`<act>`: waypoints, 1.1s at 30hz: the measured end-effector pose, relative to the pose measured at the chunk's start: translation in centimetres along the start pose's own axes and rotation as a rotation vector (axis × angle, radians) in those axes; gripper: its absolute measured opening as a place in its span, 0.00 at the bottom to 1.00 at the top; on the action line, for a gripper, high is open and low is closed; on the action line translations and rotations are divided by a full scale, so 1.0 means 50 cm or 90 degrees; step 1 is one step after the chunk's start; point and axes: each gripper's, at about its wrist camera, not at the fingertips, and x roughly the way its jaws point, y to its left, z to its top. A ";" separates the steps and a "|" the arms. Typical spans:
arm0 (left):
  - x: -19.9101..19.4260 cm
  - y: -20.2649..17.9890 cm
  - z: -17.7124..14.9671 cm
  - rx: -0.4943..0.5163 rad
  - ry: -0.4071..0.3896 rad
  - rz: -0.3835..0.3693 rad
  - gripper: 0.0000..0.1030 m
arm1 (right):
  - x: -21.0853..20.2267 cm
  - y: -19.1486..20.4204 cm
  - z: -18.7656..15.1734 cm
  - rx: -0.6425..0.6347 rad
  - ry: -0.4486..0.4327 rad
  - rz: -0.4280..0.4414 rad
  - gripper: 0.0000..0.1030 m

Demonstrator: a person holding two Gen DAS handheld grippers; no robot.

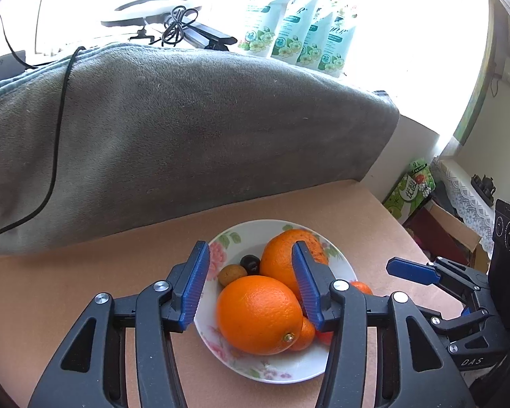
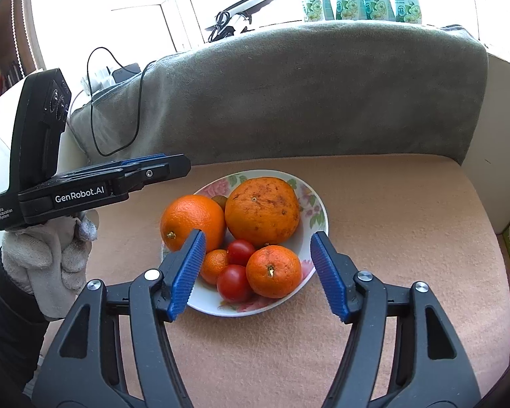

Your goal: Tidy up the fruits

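Presently the smooth bright orange [image 1: 260, 314] lies directly between the spread, empty left gripper [image 1: 251, 287] fingers, in the floral white plate [image 1: 282, 370]; the right gripper [image 2: 258, 272], likewise spread and empty, hovers nearer the small tangerine [image 2: 273, 271].

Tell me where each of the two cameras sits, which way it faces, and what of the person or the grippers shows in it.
Left wrist: on the left gripper, looking forward and down between its open blue fingers at the floral plate of fruit; the right gripper shows at the right edge.
Right wrist: on the right gripper, facing down at the same plate; at left, the left gripper side-on, held by a gloved hand.
Shared: the plate, the smooth orange, the grey blanket.
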 end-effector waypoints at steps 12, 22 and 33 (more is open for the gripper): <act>-0.073 -0.026 -0.051 0.007 -0.018 0.021 0.72 | -0.057 0.018 -0.028 -0.004 -0.016 -0.024 0.76; -0.159 -0.029 -0.110 -0.016 -0.038 0.060 0.78 | -0.122 0.040 -0.054 -0.014 -0.060 -0.056 0.95; -0.236 -0.049 -0.170 -0.015 -0.071 0.139 0.79 | -0.160 0.054 -0.085 0.009 -0.075 -0.084 0.95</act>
